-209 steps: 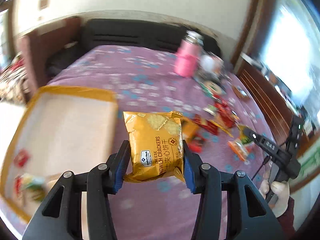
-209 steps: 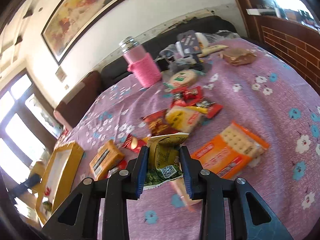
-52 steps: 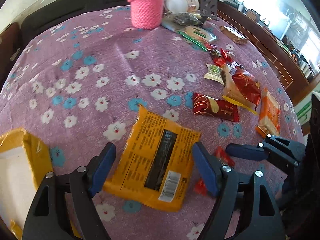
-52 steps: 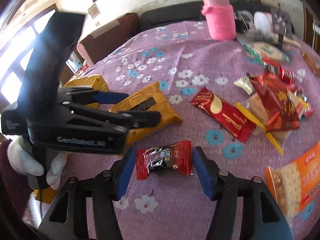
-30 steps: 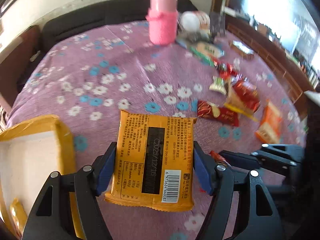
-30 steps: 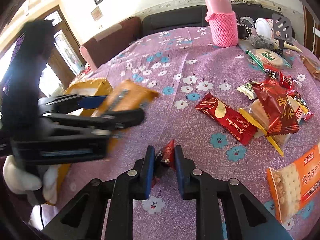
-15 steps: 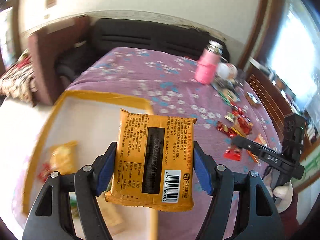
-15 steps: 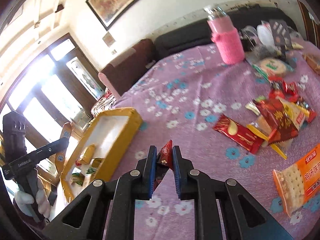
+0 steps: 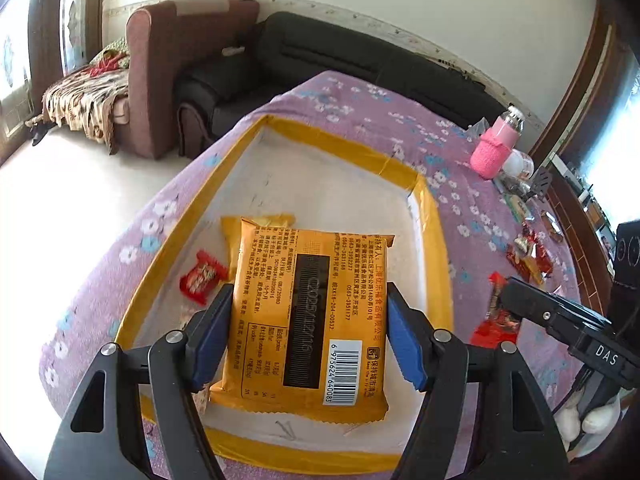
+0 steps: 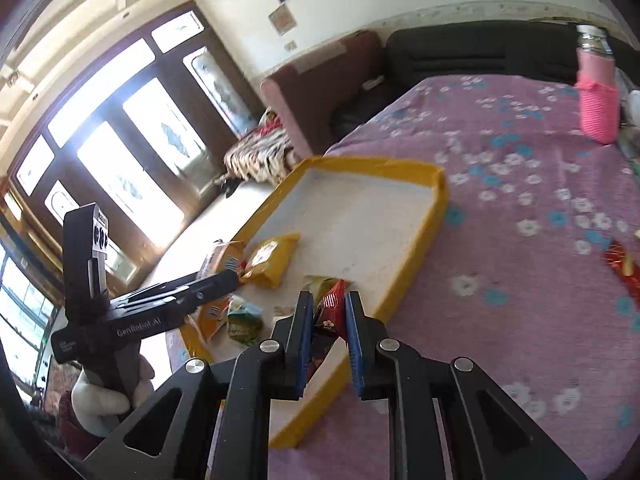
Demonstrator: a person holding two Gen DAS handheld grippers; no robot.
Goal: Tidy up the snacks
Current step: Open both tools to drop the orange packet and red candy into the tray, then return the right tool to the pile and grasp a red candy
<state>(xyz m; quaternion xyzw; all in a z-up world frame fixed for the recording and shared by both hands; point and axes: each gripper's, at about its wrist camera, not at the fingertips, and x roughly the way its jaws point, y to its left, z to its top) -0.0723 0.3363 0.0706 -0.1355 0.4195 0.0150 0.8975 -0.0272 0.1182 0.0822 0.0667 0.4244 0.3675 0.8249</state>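
My left gripper [image 9: 308, 332] is shut on an orange cracker packet [image 9: 308, 316], barcode side up, and holds it above the yellow-rimmed tray [image 9: 340, 140]. A red candy [image 9: 202, 274] and another yellow packet [image 9: 260, 222] lie in the tray under it. My right gripper [image 10: 326, 316] is shut on a small red snack packet [image 10: 331, 310] over the tray's near edge [image 10: 416, 248]. In the right wrist view the tray holds a yellow packet [image 10: 270, 258] and a green packet [image 10: 244, 320], and the left gripper [image 10: 216, 276] hangs over its left side.
The tray sits at the edge of a table with a purple flowered cloth [image 10: 532, 208]. A pink bottle [image 9: 496, 146] and several loose snacks [image 9: 528, 252] are at the far right. A brown armchair [image 9: 176, 68] and black sofa [image 9: 360, 64] stand behind.
Both grippers have moved left from the snack pile to over the tray, each still holding its packet. The right gripper now hangs over the tray's near edge.
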